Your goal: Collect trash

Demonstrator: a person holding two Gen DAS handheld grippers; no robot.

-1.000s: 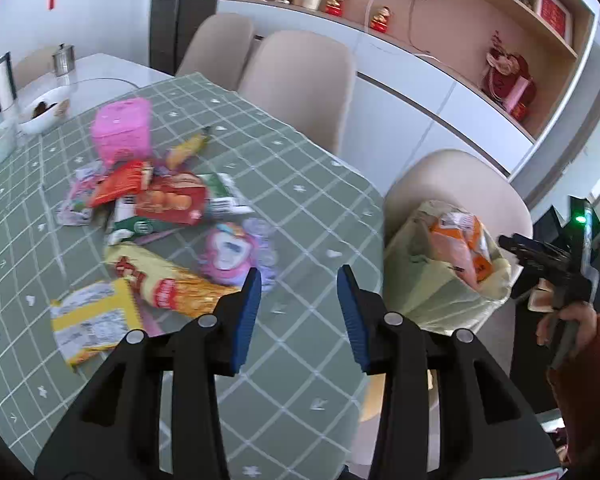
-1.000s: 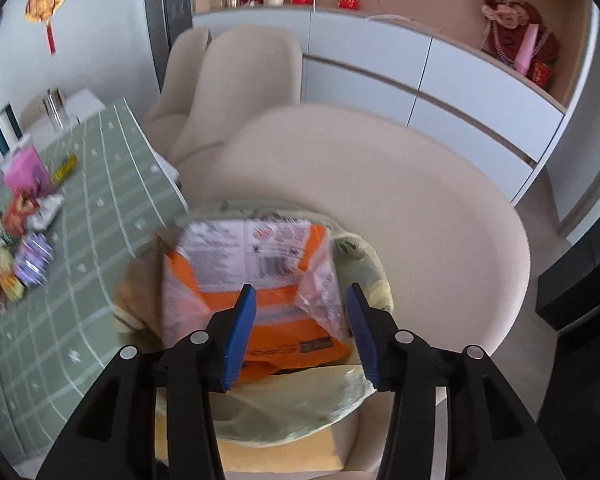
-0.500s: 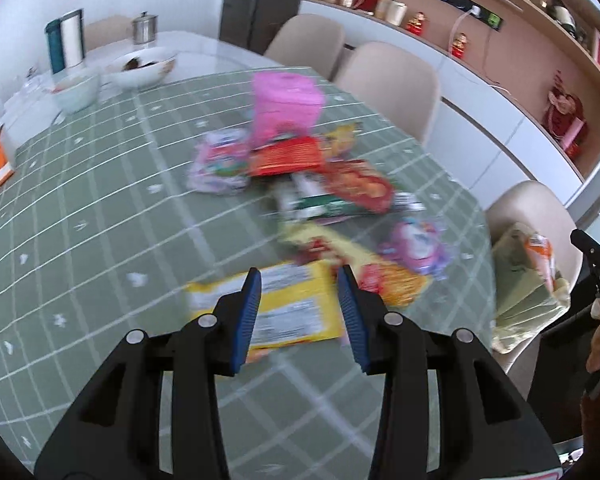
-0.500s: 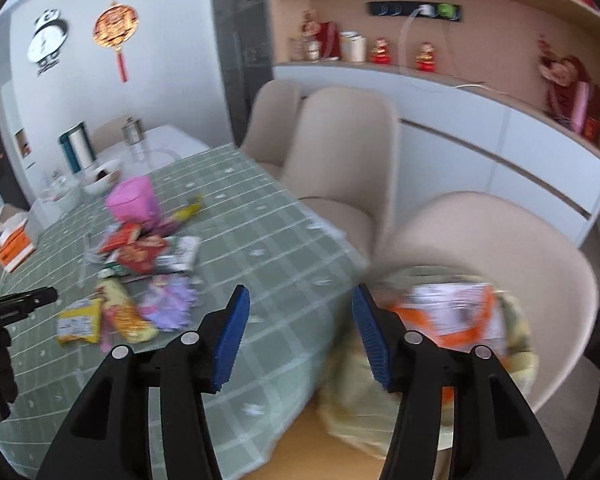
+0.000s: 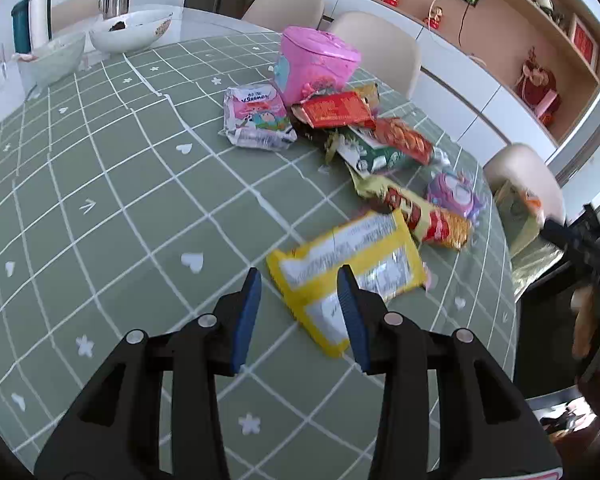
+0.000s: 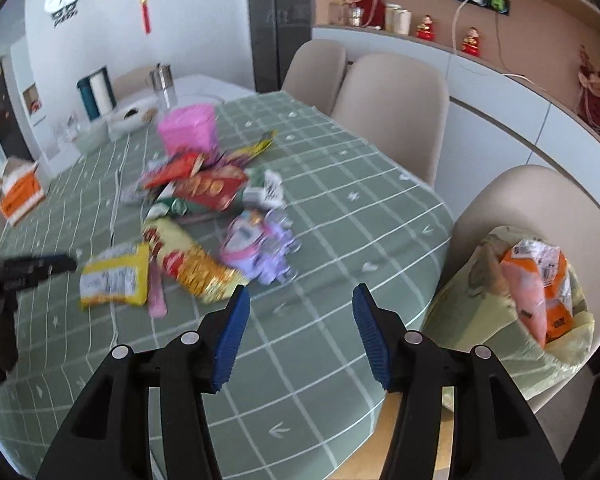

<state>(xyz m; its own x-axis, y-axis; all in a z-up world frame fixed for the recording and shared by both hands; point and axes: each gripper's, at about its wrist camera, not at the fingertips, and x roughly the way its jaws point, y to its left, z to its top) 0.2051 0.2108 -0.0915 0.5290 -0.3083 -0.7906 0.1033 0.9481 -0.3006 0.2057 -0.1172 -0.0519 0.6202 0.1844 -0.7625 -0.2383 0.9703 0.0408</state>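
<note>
Snack wrappers lie in a heap on the green checked tablecloth [image 5: 100, 184]. The nearest is a yellow wrapper [image 5: 352, 268], also in the right wrist view [image 6: 116, 276]. My left gripper [image 5: 299, 280] hangs open just over its near corner and touches nothing. Over bare cloth at the table's edge, my right gripper [image 6: 301, 296] is open and holds nothing. A purple packet [image 6: 260, 244] and a long yellow-red snack bag [image 6: 188, 260] lie just beyond it. A pale green trash bag [image 6: 512, 320] sits on a beige chair to the right, with an orange wrapper [image 6: 536, 280] inside.
A pink tub [image 5: 316, 60] stands behind the heap, with red wrappers [image 5: 336, 110] and a pink-white packet [image 5: 256, 116] beside it. White bowls [image 5: 132, 32] and a kettle sit at the far end. Beige chairs [image 6: 396, 100] line the table's right side.
My left gripper swung from the table's edge to the yellow wrapper and came lower. My right gripper left the bag, with the orange wrapper staying inside, moved over the table, and its jaws widened.
</note>
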